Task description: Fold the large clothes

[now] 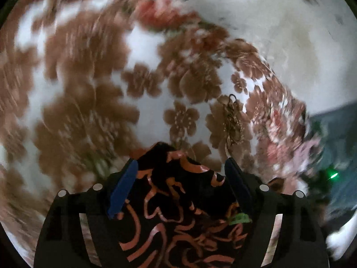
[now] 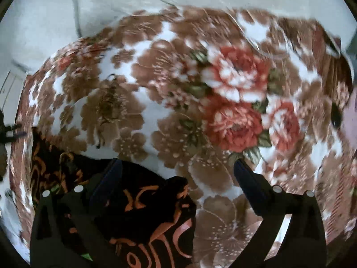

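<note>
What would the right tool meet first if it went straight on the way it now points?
Probably the flowered blanket. The right tool is open and points down at it. The black cloth with orange marks lies between its fingers, nearer the left one, so it may brush that first; depth is unclear.

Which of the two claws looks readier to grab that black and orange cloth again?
Probably the left gripper: the black and orange garment fills the gap between its open fingers. The right gripper is open too, but the garment sits toward one finger only.
</note>
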A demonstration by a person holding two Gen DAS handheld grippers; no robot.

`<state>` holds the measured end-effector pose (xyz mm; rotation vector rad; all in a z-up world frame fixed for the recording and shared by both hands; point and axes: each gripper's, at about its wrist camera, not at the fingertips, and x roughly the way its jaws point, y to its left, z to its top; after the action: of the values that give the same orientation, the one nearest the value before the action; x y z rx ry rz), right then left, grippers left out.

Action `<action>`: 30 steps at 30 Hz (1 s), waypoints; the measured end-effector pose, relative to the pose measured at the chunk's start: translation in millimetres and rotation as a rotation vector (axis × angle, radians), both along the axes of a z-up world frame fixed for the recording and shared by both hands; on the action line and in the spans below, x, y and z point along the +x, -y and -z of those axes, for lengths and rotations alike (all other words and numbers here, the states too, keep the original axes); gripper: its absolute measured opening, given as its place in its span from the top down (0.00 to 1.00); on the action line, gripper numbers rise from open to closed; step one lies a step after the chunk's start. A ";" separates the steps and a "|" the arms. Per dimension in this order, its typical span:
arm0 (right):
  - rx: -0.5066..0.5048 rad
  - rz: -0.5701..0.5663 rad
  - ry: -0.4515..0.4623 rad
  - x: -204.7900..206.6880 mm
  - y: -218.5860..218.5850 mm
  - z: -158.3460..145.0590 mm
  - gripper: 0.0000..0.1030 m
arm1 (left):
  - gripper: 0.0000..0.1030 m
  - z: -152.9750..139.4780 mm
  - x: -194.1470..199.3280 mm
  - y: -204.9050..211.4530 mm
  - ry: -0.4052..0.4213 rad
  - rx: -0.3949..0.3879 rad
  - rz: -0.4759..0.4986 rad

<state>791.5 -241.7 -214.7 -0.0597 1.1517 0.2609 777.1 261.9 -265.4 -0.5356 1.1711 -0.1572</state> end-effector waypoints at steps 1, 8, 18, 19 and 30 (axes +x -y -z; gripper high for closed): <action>0.002 -0.031 0.027 -15.0 -8.8 -5.1 0.04 | 0.19 -9.1 -6.2 9.1 0.029 0.047 0.030; -0.063 -0.145 0.014 -123.3 -52.8 36.8 0.04 | 0.12 0.0 -91.4 132.2 0.106 0.345 0.439; -0.072 -0.119 -0.058 -125.5 -61.8 84.1 0.04 | 0.28 41.6 -59.8 197.8 0.124 0.566 0.709; -0.076 -0.127 -0.065 -117.2 -65.7 86.5 0.04 | 0.28 49.3 -56.2 205.2 0.080 0.543 0.770; -0.214 -0.175 -0.069 -53.4 -86.7 103.8 0.05 | 0.95 59.2 -18.0 212.5 0.039 0.632 0.942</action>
<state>738.1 -155.0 -318.5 -0.3435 1.2415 0.2950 759.1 49.4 -324.6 0.6020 1.2764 -0.5714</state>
